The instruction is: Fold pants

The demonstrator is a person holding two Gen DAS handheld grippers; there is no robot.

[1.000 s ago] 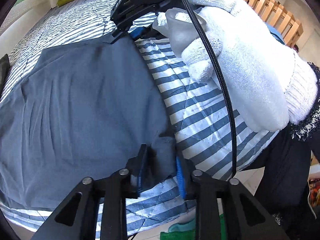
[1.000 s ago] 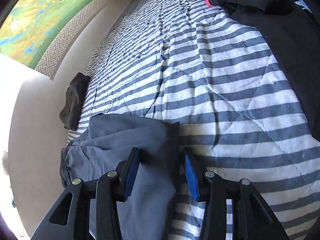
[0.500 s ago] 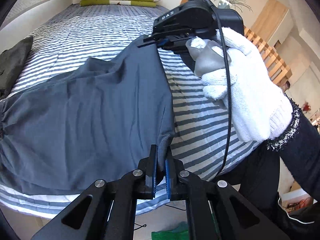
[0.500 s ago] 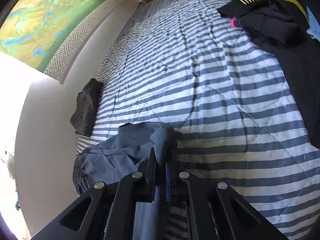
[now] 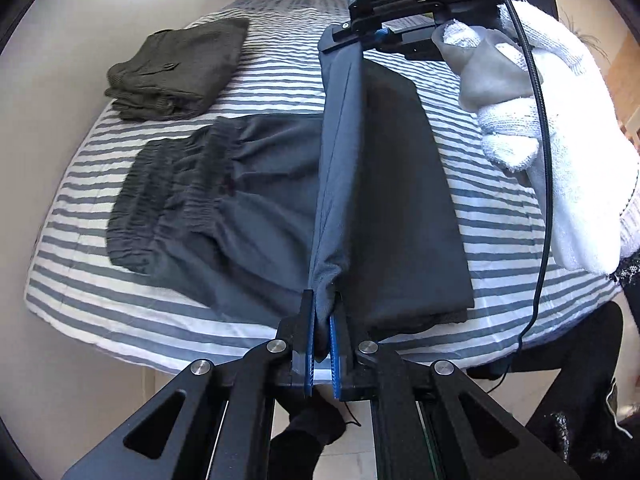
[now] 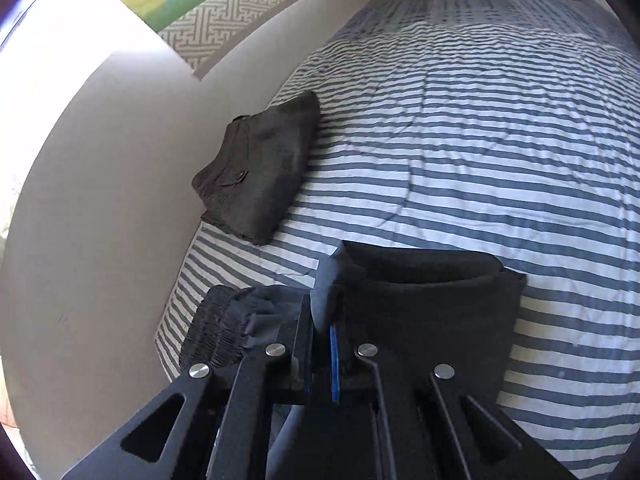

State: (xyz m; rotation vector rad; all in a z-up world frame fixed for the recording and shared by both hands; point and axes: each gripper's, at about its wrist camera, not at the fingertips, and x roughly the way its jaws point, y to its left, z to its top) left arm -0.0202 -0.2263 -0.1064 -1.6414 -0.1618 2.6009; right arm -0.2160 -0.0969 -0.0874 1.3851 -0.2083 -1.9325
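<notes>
Two grippers, left gripper (image 5: pixel 322 316) and right gripper (image 6: pixel 320 320), each clenched on the hem of the grey pants (image 5: pixel 248 216), which I hold over the waistband end near the folded dark clothes (image 5: pixel 180 68). I judge the fold half done; laying and smoothing remain.

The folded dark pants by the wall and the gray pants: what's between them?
Just bare striped bedspread separates the folded dark pants from the gray pants, seen in the left wrist view.

Dark grey pants (image 5: pixel 256 216) half-folded on bed; hem raised
</notes>
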